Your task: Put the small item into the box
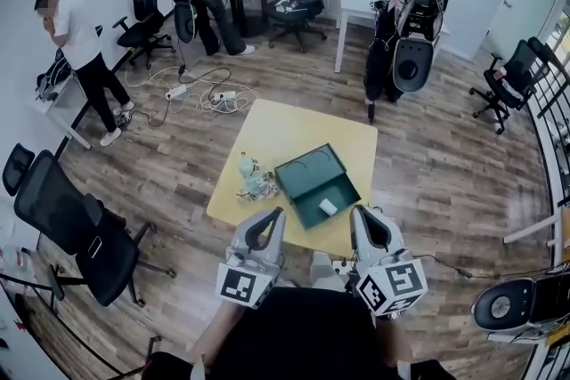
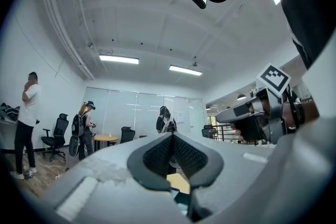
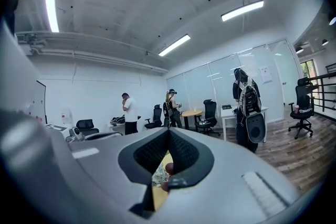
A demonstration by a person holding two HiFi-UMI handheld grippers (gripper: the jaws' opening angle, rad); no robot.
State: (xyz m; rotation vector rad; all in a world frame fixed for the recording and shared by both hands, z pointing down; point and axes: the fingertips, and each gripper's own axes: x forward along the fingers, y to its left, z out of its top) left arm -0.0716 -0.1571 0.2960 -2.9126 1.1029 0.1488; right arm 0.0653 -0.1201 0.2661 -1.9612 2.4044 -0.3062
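Small item [image 1: 328, 206] in box [image 1: 312, 172] at table [image 1: 267, 129] edge, left tool [image 1: 278, 211] and right tool [image 1: 356, 209] pressed together, empty

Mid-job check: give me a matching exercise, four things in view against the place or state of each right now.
Things:
1. small white item
2. dark green open box
3. heap of pale small toys
4. right gripper

Places or states:
a. on the table, left of the box
b. inside the box
c. shut and empty
d. standing on the yellow square table

Pairs: 1-b, 2-d, 3-a, 4-c
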